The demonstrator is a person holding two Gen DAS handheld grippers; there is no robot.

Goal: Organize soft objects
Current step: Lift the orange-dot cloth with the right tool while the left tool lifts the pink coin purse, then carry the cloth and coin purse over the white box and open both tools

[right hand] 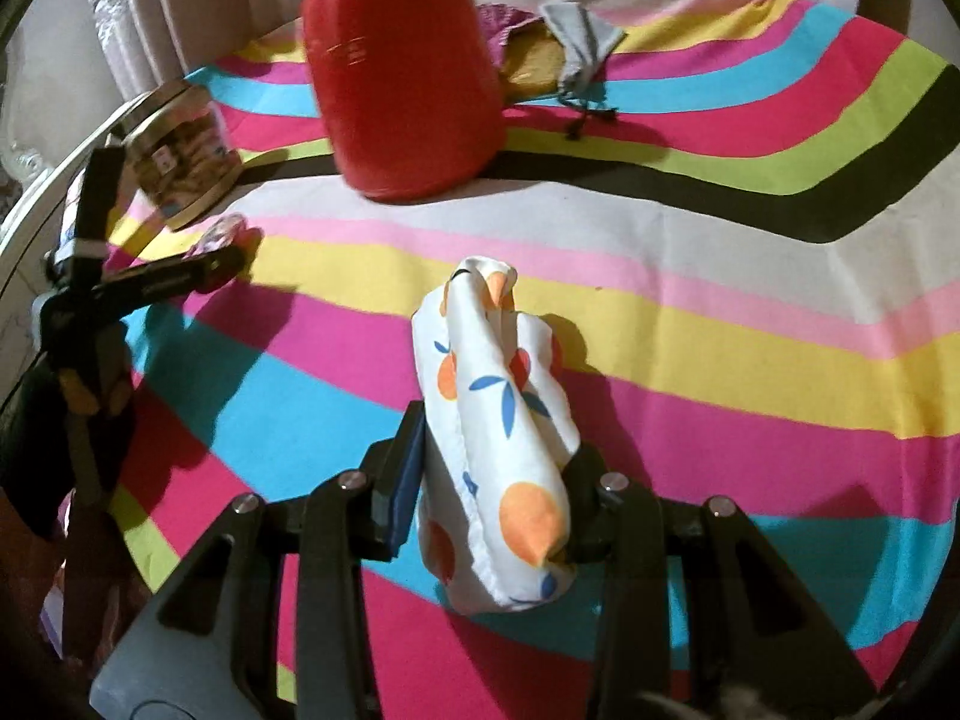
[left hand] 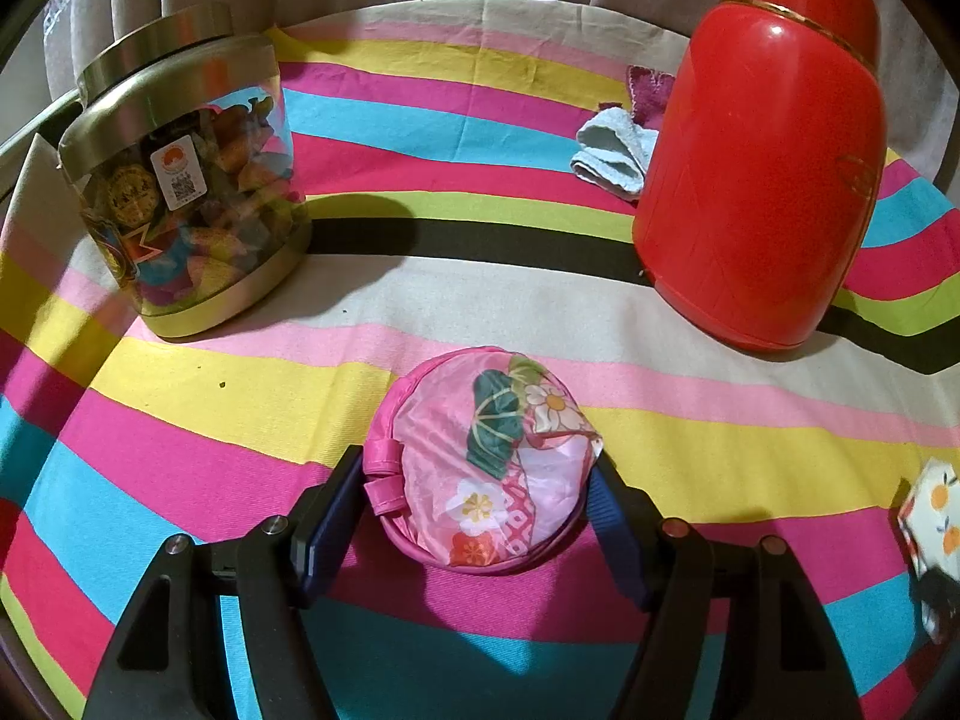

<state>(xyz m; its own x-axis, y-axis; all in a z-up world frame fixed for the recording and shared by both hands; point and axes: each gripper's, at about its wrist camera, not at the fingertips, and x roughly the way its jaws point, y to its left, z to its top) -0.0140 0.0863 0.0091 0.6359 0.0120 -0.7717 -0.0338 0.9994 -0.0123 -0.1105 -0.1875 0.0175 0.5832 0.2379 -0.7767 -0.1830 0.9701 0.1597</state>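
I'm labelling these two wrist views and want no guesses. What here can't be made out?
- Maroon cloth and light blue towel, left wrist view: partly hidden behind the tall red plastic container.
- Container's top: cut off by the upper edge in both views.
- Clear gold-lidded jar, right wrist view: blurred, contents unreadable.
- White orange-print cloth, left wrist view: cut off at the right edge.
- Round pink floral pouch, right wrist view: mostly hidden by the left gripper.
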